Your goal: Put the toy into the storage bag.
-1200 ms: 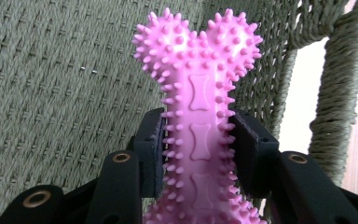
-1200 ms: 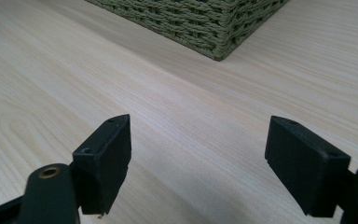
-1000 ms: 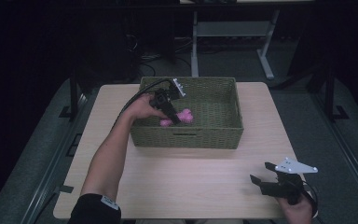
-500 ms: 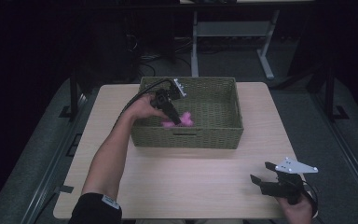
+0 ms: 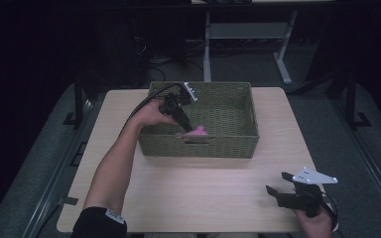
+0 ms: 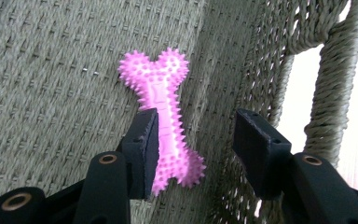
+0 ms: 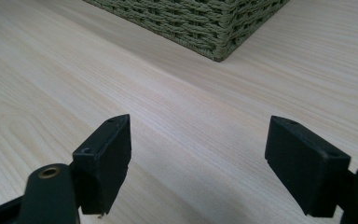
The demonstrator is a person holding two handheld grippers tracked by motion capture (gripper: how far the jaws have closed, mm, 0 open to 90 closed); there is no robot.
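A pink spiky bone toy (image 6: 161, 93) lies on the floor of the green woven basket (image 5: 203, 148), near its front wall and handle hole (image 6: 303, 93). My left gripper (image 6: 198, 119) reaches down into the basket and its jaws have just been opening. The toy sits between them against the left pad (image 6: 144, 140), with a clear gap to the right pad. In the high view the bone toy (image 5: 197, 132) shows just past my left gripper (image 5: 184, 128). My right gripper (image 5: 278, 184) hovers low over the table's front right, open with nothing between its jaws (image 7: 198, 135).
The basket stands at the middle back of the light wooden table (image 5: 203, 193). One basket corner (image 7: 219, 46) shows ahead of the right gripper. A desk frame (image 5: 243, 34) and dark floor lie beyond the table.
The left gripper's jaws have parted from the pink bone toy, which now rests slightly lower in the basket. Neither hand has shifted.
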